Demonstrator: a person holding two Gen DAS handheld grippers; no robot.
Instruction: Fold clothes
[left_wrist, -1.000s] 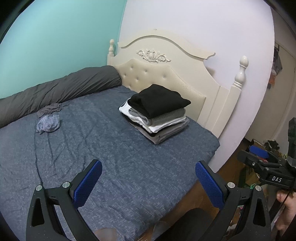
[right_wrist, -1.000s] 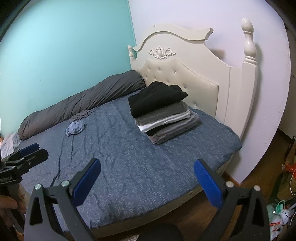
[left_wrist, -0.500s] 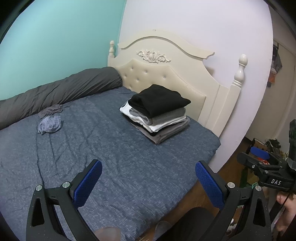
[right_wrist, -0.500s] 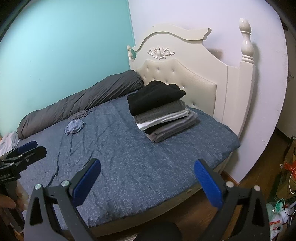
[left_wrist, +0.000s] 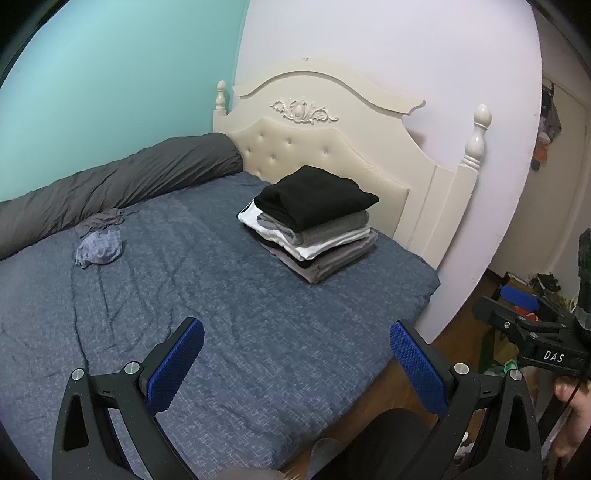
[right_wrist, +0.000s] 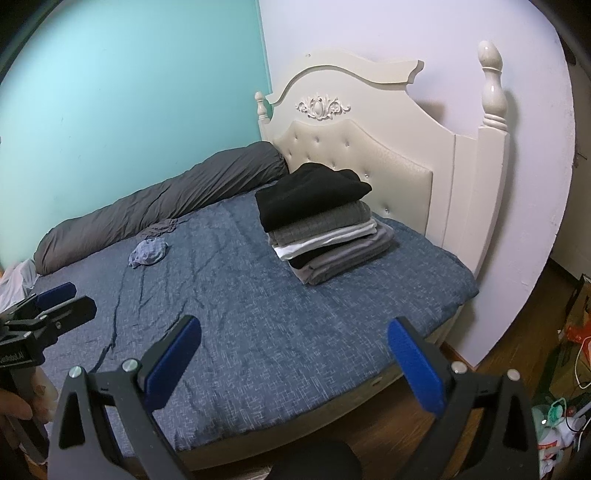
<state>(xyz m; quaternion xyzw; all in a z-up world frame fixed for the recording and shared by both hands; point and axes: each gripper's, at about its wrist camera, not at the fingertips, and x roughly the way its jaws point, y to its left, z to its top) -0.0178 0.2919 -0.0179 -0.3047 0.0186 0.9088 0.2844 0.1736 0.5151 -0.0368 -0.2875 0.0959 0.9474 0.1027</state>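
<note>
**Folded stack by the headboard, both grippers hovering wide open**

A stack of folded clothes (left_wrist: 314, 229) is sitting on the blue bedspread (left_wrist: 207, 302), a black garment on top, then grey and white layers, with a thicker grey piece at the bottom. Its edges are lying mostly squared, though the white layer is poking out on one side. A small crumpled blue-grey garment (left_wrist: 99, 252) is lying loose at about 10 o'clock in the left wrist view, just beside a darker bunched cloth (left_wrist: 105, 220) that is touching the rolled grey duvet (left_wrist: 110, 184).

The stack is resting near the cream headboard (left_wrist: 332, 140); whether it is touching the padding cannot be told. The duvet is running along the teal wall (left_wrist: 110, 74), closing that side. The near and right edges of the bed are dropping to a wooden floor (right_wrist: 517, 332), with clutter at 4 o'clock in the right wrist view. A broad wrinkled stretch of bedspread is lying bare between the grippers and the clothes.

The left gripper (left_wrist: 295, 363) is hanging over the near part of the bed, jaws spread wide and holding nothing; the stack is lying at 12 o'clock, well apart. The right gripper (right_wrist: 293, 360) is likewise gaping wide and empty, with the stack at about 12 o'clock and the crumpled garment at 11 o'clock, both well apart.
</note>
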